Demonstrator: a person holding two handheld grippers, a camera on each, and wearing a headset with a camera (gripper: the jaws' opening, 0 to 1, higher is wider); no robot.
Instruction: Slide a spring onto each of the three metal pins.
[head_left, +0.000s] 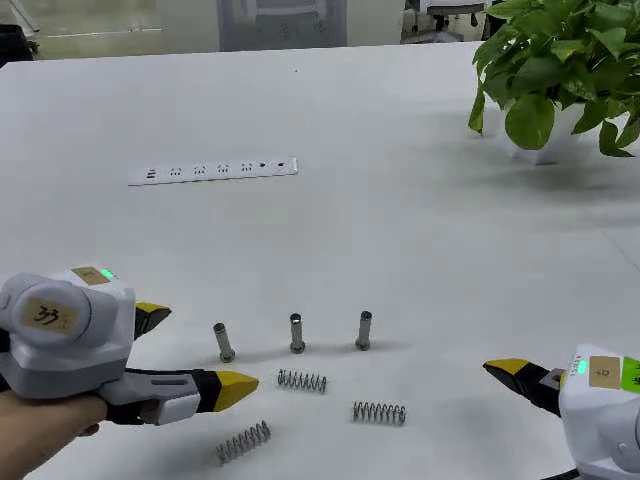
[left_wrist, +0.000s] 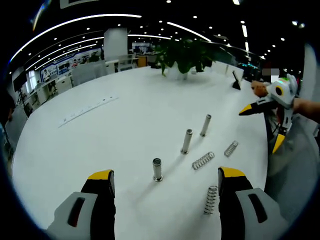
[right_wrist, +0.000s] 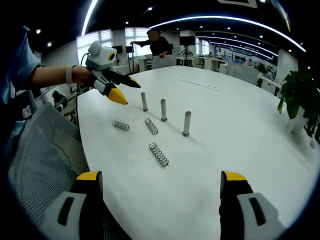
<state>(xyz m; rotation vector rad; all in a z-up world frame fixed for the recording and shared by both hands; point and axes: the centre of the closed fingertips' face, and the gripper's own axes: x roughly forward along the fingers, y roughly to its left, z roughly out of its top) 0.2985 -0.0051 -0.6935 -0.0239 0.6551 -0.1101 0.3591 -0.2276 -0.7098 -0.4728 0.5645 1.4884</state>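
Head view: three pins (head_left: 297, 333) stand near the desk's (head_left: 400, 230) near edge, with springs (head_left: 301, 380) lying beside them. Left gripper (head_left: 208, 348) and right gripper (right_wrist: 161, 176): jaws spread, empty. Best to pinch one spring mid-length, leaving its end clear.

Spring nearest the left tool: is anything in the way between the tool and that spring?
Nothing visible. The spring lies flat on the bare table, close beside one jaw of the open left tool. The closest pin stands off to the side of it, not in between.
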